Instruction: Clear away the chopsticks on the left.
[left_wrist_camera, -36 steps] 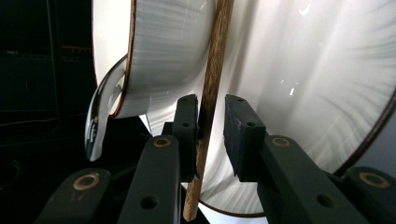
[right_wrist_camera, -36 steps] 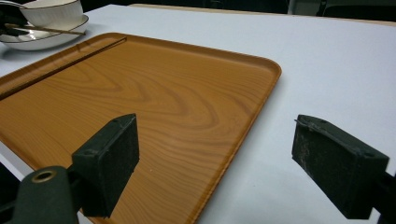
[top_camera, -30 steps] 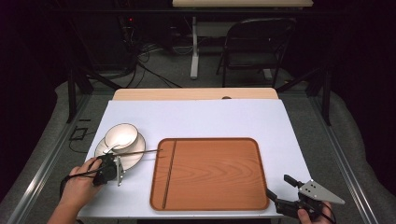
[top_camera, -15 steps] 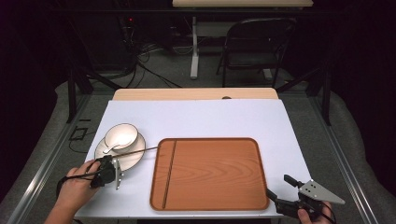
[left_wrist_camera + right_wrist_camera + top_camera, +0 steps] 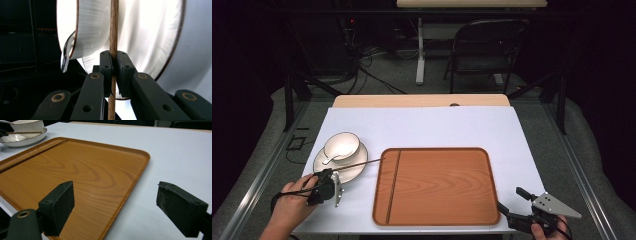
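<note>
Near the left edge of the white worktop (image 5: 422, 125) a white plate (image 5: 354, 170) with a thin dark rim carries a white bowl (image 5: 342, 145), and a metal spoon (image 5: 331, 159) rests in the bowl with its handle hanging over the rim toward the front. In the left gripper view the bowl's rim shows a fine brown line and the spoon's handle curves down beside it.

The left gripper (image 5: 328, 186) sits just in front of the plate, its jaws pressed together on a wooden chopstick (image 5: 362, 163) — a thin, straight, dark brown stick. It lies across the front part of the plate, and its far tip reaches the left edge of the wooden tray (image 5: 437, 186).

The tray, warm orange-brown with a visible grain and a narrow groove along its left side, lies at the worktop's front edge with nothing on it.

The right gripper (image 5: 516, 206) rests at the front right corner of the worktop — jaws spread wide, holding nothing, just beside the tray's front right corner.
</note>
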